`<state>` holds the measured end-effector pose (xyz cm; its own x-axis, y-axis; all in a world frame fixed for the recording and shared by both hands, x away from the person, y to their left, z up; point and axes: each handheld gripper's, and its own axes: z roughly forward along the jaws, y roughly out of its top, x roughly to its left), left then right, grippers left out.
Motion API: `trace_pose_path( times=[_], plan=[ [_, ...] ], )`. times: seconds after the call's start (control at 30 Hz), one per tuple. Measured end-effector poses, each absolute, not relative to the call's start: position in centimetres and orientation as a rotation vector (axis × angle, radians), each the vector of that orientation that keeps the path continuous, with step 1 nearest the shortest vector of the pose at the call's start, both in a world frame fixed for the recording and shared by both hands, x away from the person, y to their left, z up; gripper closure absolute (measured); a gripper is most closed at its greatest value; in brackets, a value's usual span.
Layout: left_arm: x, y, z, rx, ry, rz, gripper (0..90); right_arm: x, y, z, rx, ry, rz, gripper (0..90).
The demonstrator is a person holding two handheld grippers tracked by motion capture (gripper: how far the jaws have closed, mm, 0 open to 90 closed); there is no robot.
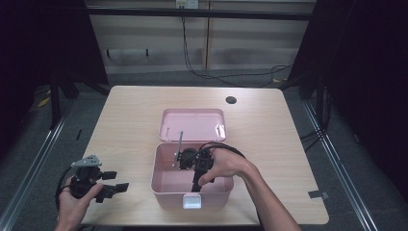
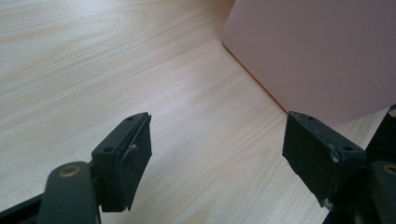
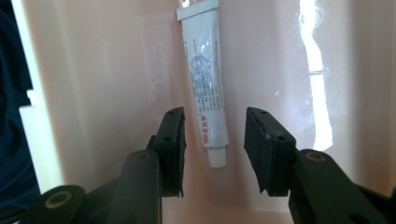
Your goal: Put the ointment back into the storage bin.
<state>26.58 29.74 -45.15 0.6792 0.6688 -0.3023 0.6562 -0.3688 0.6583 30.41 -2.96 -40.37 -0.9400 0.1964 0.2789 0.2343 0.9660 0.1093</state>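
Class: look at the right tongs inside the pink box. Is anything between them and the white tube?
Nothing visible. The right tongs stand open inside the pink box, their pads either side of the white tube, which lies on the bare box floor with its cap end between them, untouched.

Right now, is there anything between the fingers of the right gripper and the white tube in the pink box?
Nothing. In the right gripper view the right gripper hangs open over the white tube, with bare pink box floor between.

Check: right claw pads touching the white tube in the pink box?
Apart. In the right gripper view, the right claw stands open with the white tube lying between the pads, pink box floor showing on both sides of it.
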Motion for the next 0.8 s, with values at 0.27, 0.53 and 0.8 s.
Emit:
trace_pose_path(
  times=[0.27,0.53,0.8],
  plan=[
    [26.6,29.8,-45.1,2.101,1.011,0.023,23.8,30.7,-3.6,-39.1,-0.338,-2.871,-0.247,58.6],
    [26.6,29.8,-45.1,2.101,1.011,0.021,23.8,30.8,-4.0,-38.0,-0.358,-2.895,-0.246,58.4],
    [26.6,29.7,-45.1,2.102,1.009,0.020,23.8,30.9,-4.7,-36.9,-0.367,-2.911,-0.245,57.8]
  ],
)
